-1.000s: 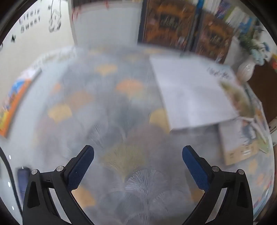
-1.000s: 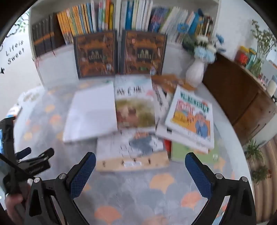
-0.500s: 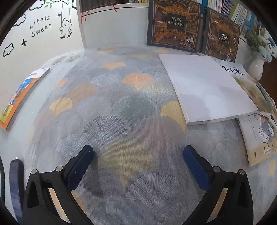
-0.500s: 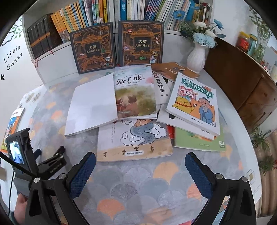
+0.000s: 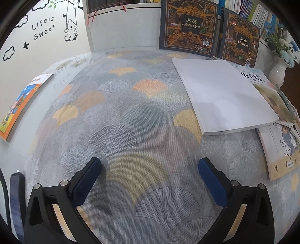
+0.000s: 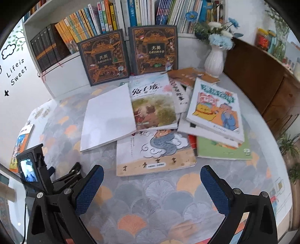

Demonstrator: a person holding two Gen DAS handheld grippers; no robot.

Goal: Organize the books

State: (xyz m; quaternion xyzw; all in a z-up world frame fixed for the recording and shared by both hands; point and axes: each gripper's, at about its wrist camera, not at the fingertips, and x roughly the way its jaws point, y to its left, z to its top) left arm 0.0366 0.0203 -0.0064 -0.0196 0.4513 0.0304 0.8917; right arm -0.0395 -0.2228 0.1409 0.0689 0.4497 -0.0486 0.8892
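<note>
- I see the table (image 6: 187, 210) spread with a fan-patterned cloth in grey, orange and yellow; it fills most of both views.
- Behind it stands a bookshelf (image 6: 120, 16) packed with upright spines, and two dark ornate volumes (image 6: 105, 58) lean side by side against its base.
- The loose books (image 6: 215, 110) lie in an overlapping heap on the far right half of the table, in front of those volumes.
- The plain white book (image 5: 223, 95) lies flat at the heap's left edge, its near corner resting over a cream book with a blue cloud figure (image 6: 153, 150).
- A white vase of blue and white flowers (image 6: 215, 58) stands at the back right, beside a brown cabinet (image 6: 262, 84).
- One orange book (image 5: 20, 105) lies apart at the table's far left edge.
- My left gripper (image 5: 150, 180) hovers over bare cloth, jaws wide apart, holding nothing.
- My right gripper (image 6: 151, 187) hangs just short of the cream book, also spread wide and empty.
</note>
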